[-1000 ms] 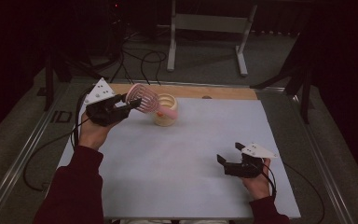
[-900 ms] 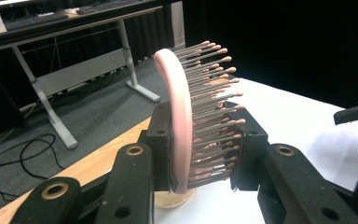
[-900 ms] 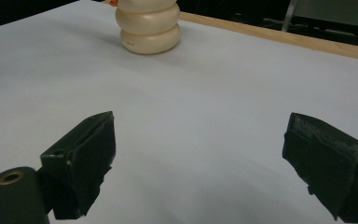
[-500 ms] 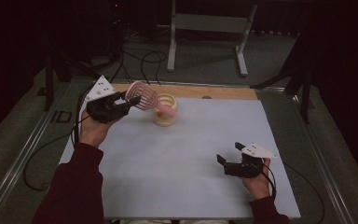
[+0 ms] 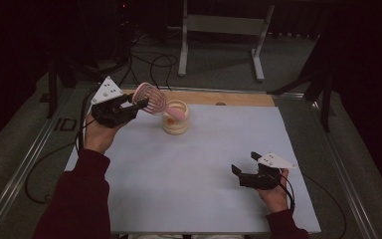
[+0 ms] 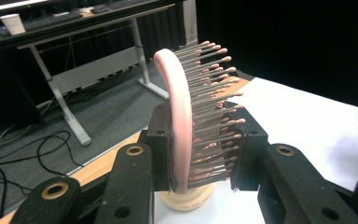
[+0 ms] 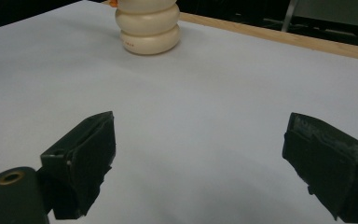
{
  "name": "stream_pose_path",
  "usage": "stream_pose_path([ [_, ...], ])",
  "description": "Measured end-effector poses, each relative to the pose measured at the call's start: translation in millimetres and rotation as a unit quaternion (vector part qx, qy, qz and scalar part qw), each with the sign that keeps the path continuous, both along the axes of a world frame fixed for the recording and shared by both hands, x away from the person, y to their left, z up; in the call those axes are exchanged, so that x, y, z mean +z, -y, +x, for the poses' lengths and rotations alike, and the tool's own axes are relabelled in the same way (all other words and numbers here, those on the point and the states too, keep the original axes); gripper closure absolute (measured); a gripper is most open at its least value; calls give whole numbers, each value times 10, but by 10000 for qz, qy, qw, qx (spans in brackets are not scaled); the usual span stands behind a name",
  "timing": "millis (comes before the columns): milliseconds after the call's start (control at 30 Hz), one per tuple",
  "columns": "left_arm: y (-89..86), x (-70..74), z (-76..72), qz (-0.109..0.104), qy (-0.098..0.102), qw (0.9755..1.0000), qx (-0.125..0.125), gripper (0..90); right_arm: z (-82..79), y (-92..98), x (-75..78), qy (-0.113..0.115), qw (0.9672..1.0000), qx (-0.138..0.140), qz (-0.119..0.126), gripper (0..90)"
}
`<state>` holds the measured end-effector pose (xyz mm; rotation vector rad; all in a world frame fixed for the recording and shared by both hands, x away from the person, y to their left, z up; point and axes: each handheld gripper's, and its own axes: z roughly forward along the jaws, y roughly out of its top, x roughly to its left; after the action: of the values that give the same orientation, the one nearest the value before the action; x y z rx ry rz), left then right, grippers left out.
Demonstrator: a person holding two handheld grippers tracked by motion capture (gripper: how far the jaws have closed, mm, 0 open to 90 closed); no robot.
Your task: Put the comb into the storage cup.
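My left gripper [image 5: 140,102] is shut on the head of a pink hairbrush [image 5: 149,98], held in the air at the table's far left. In the left gripper view the jaws clamp the hairbrush [image 6: 179,126] from both sides, its metal bristles pointing right. The brush handle slants down into a cream ribbed holder [image 5: 175,119] that stands on the white table [image 5: 199,169]. My right gripper [image 5: 243,165] rests low at the near right, open with nothing between its jaws. The right gripper view has the holder [image 7: 148,29] far ahead of its gripper [image 7: 198,161].
A wooden strip [image 5: 229,98] runs along the table's far edge. Beyond it stand a metal frame [image 5: 221,30] and loose cables [image 5: 149,57] on the floor. Metal rails [image 5: 27,159] border the table on both sides.
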<state>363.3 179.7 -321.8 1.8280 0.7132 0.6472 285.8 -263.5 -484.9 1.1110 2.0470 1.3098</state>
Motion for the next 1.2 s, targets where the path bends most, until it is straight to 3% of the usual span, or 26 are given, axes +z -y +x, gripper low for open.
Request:
stream_pose_path([
  [767, 61, 90, 106, 223, 99, 9993, 284, 669, -2, -7, -2, -11, 10000, 20, -8, 96],
  [1200, 123, 63, 180, 278, 71, 9986, 446, 668, -1, -6, -1, -4, 10000, -2, 14, 96],
])
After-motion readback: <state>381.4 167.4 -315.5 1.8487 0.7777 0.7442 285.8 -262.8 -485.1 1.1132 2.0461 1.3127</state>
